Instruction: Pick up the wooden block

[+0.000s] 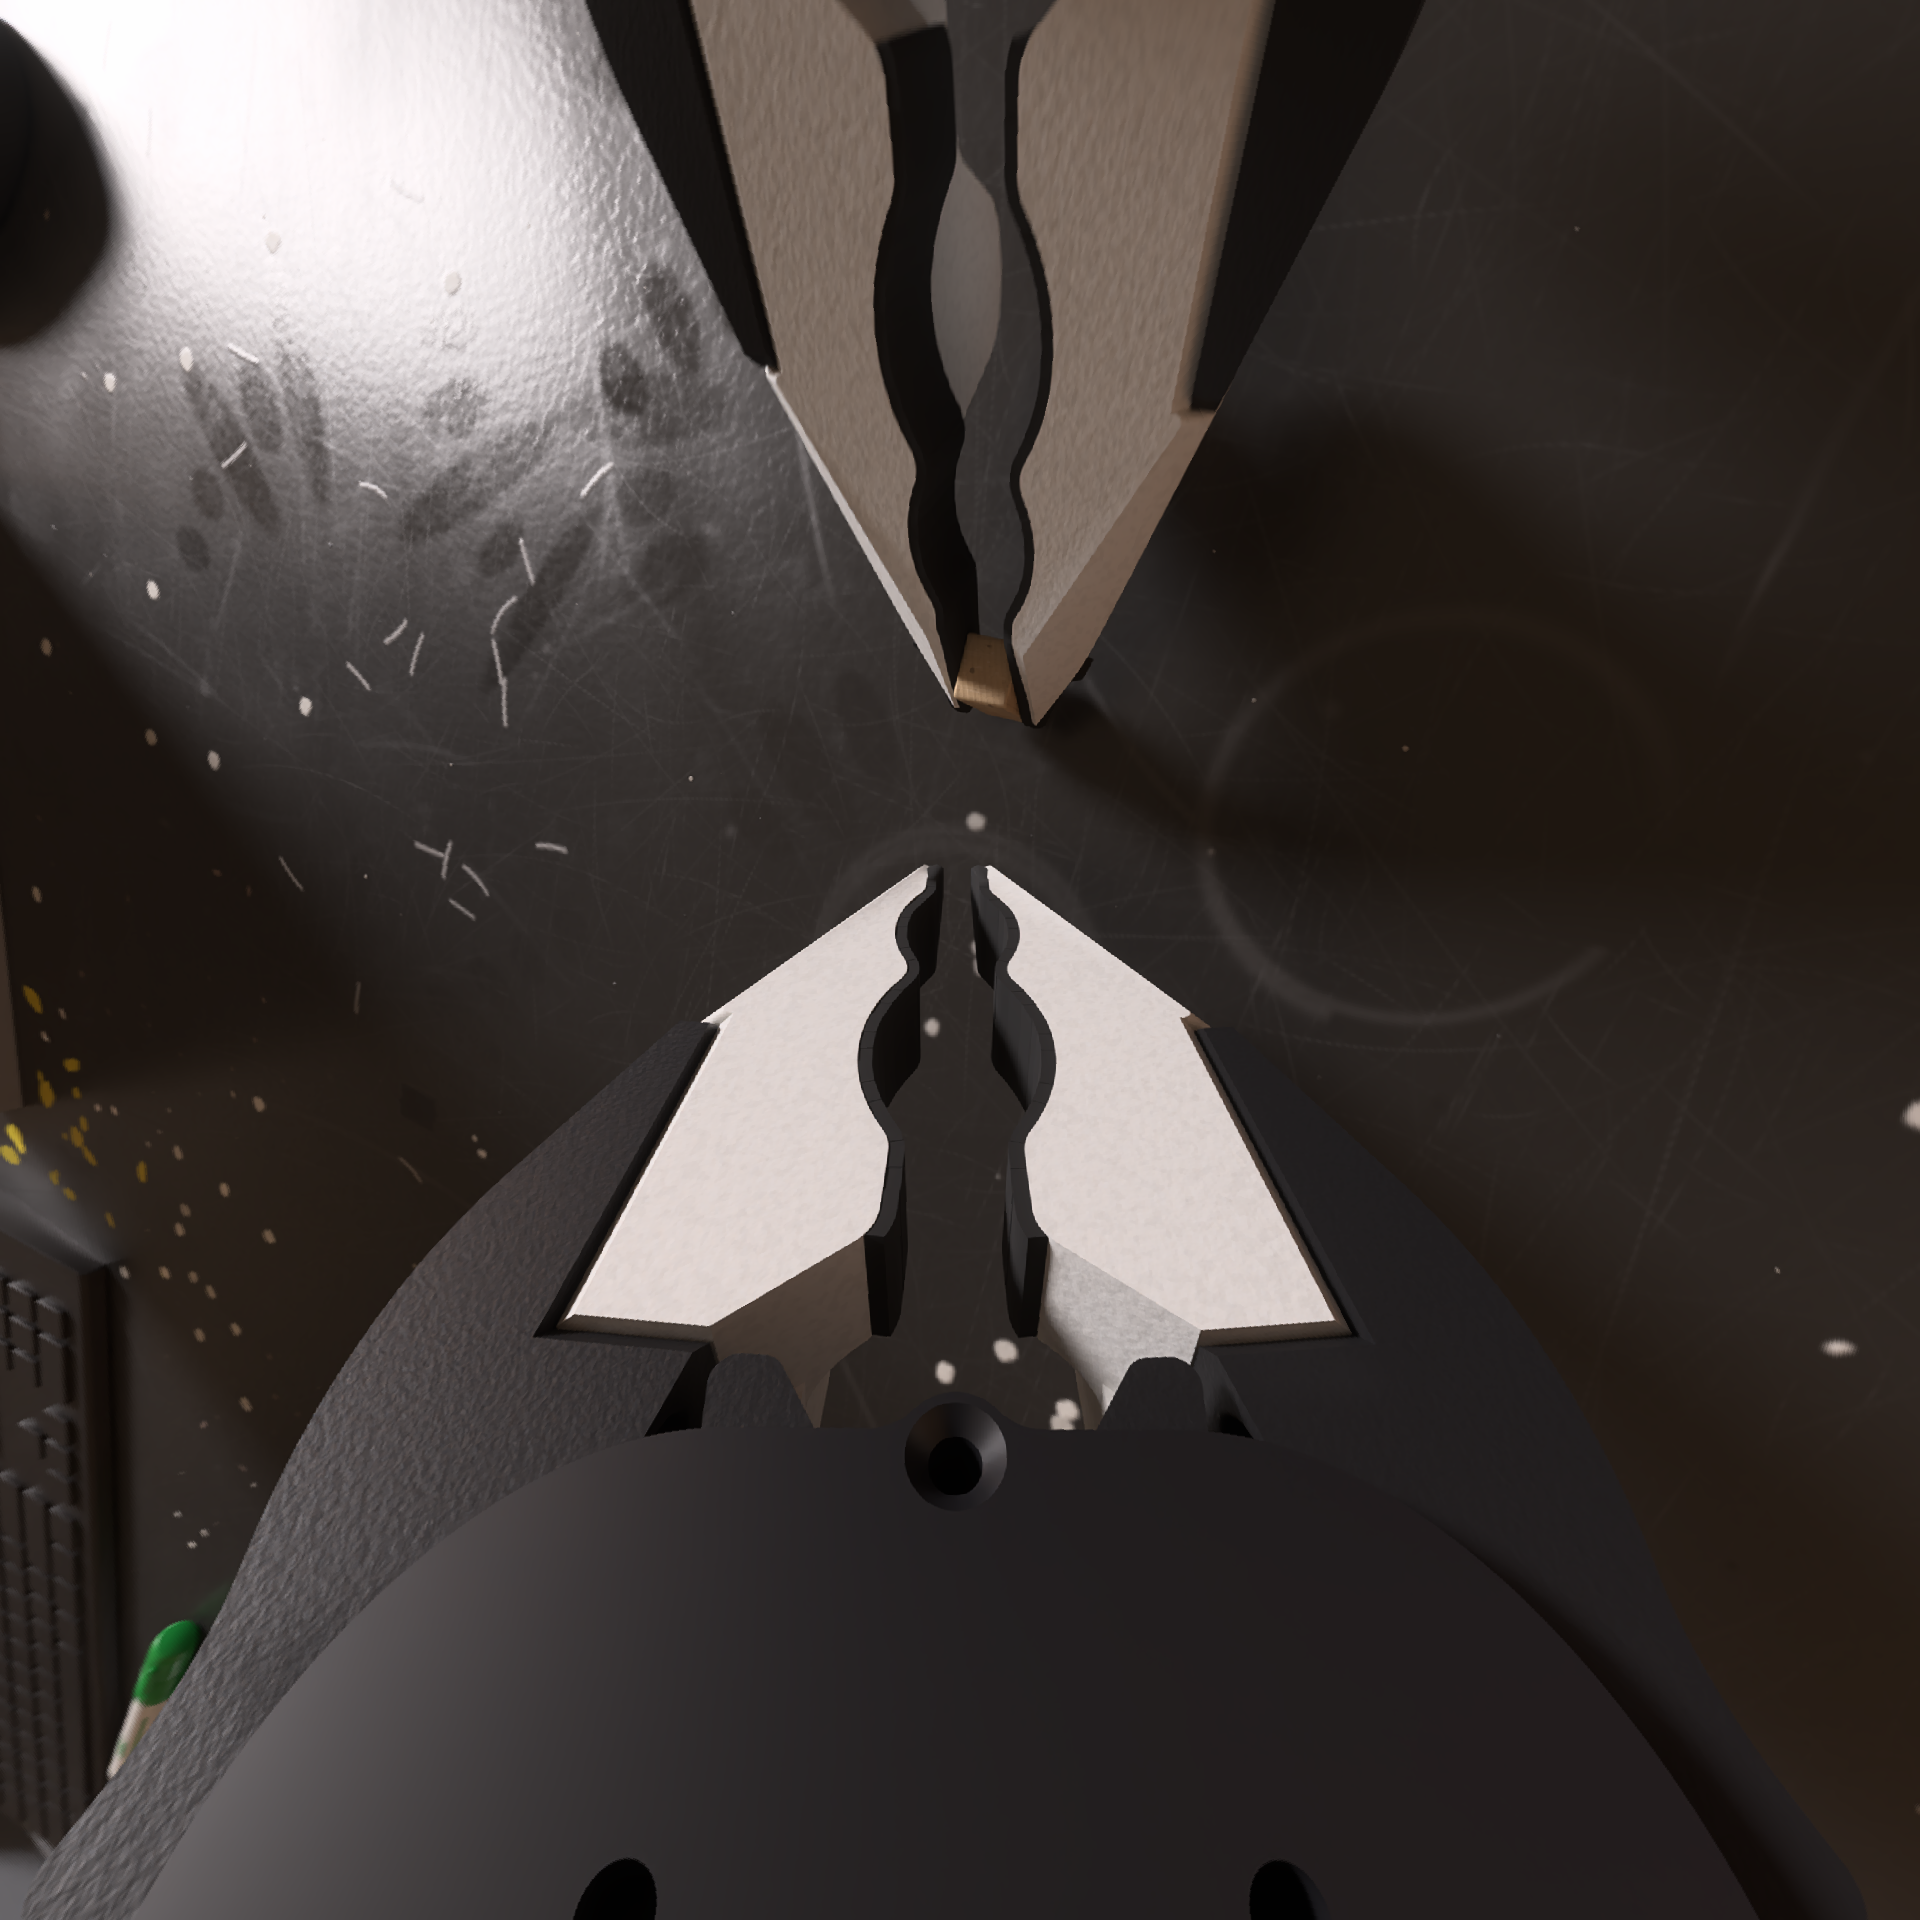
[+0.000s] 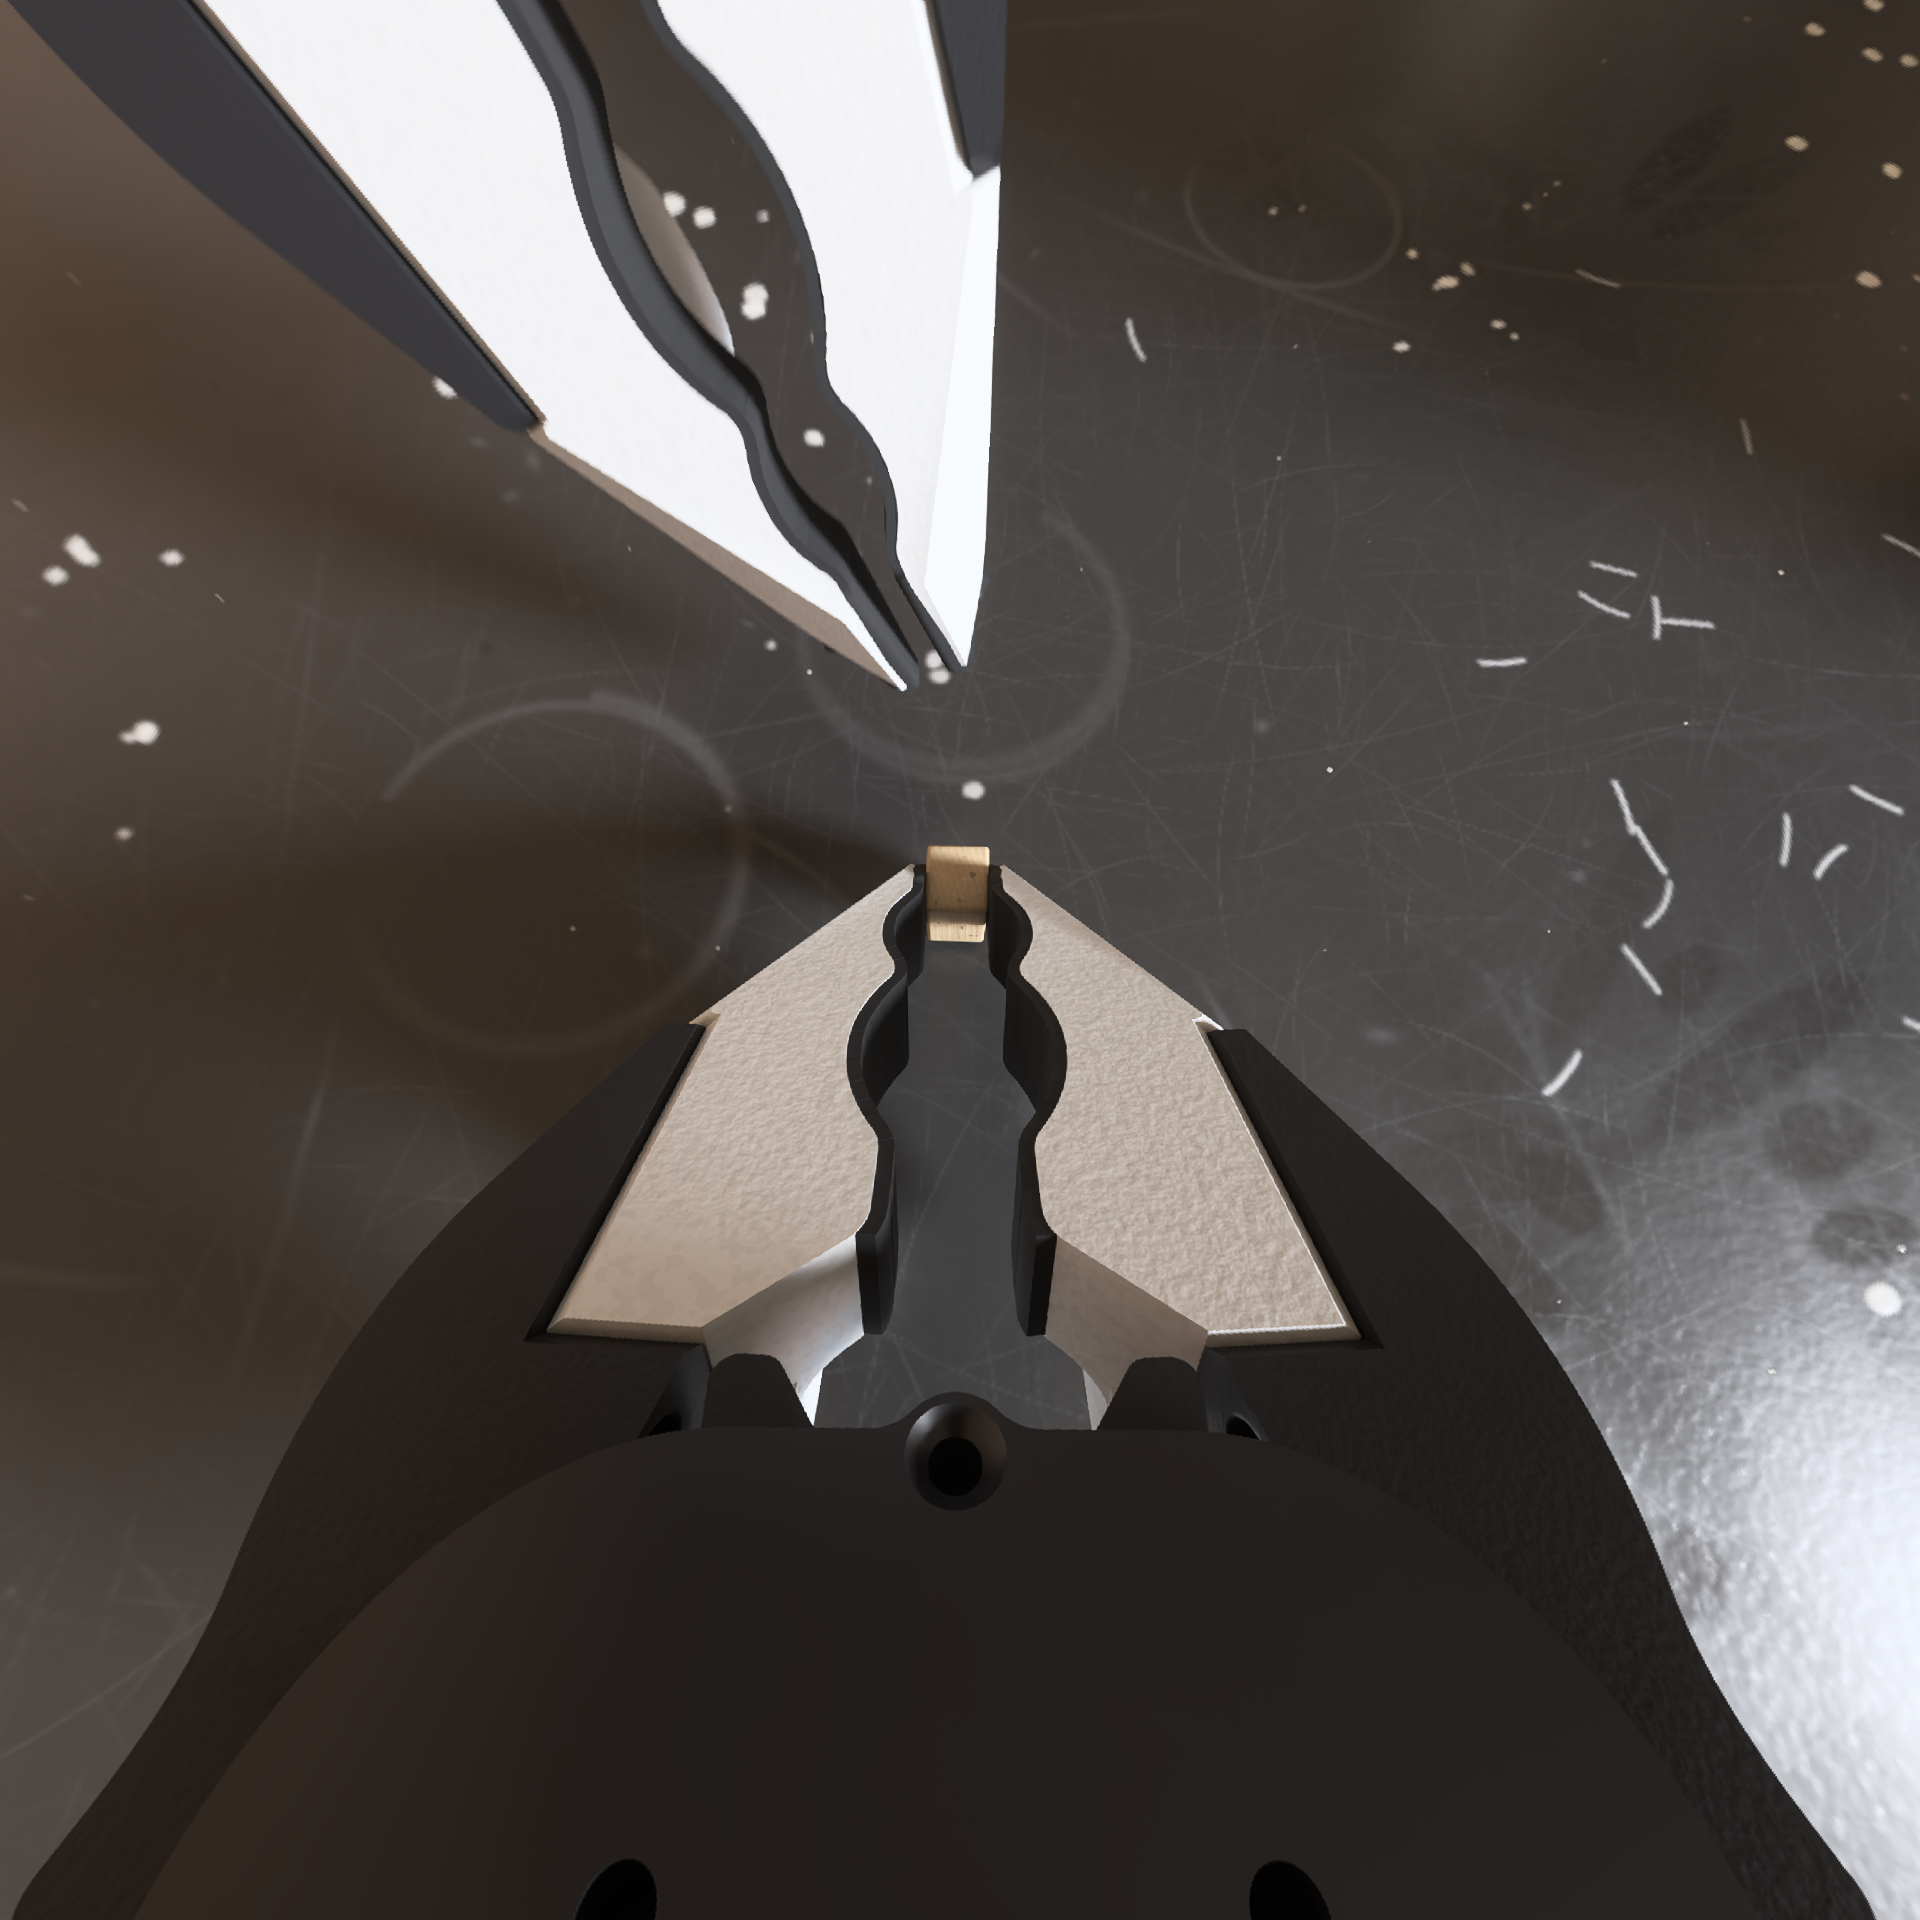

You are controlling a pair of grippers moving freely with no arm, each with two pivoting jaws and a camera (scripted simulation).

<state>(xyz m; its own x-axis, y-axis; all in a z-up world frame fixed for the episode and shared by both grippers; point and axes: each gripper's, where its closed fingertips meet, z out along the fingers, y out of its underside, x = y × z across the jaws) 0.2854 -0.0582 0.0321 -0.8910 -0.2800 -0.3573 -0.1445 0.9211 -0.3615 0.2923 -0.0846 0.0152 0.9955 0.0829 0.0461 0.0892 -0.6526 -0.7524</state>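
The wooden block (image 2: 956, 891) is a small pale cube pinched between my right gripper's (image 2: 956, 883) fingertips. In the left wrist view, the right gripper (image 1: 989, 698) comes in from the top, with the block (image 1: 987, 688) at its tips just above the dark tabletop (image 1: 1455, 520). I cannot tell whether the block touches the table. My left gripper (image 1: 956, 878) is shut and empty, its tips a short way from the block. It shows from the top in the right wrist view (image 2: 925, 670), pointing at the right gripper tip to tip.
The table (image 2: 1351, 727) is dark, scratched and flecked with white. A black keyboard (image 1: 42, 1507) and a green-capped marker (image 1: 156, 1683) lie at the left edge. A dark round object (image 1: 31, 208) sits at the top left.
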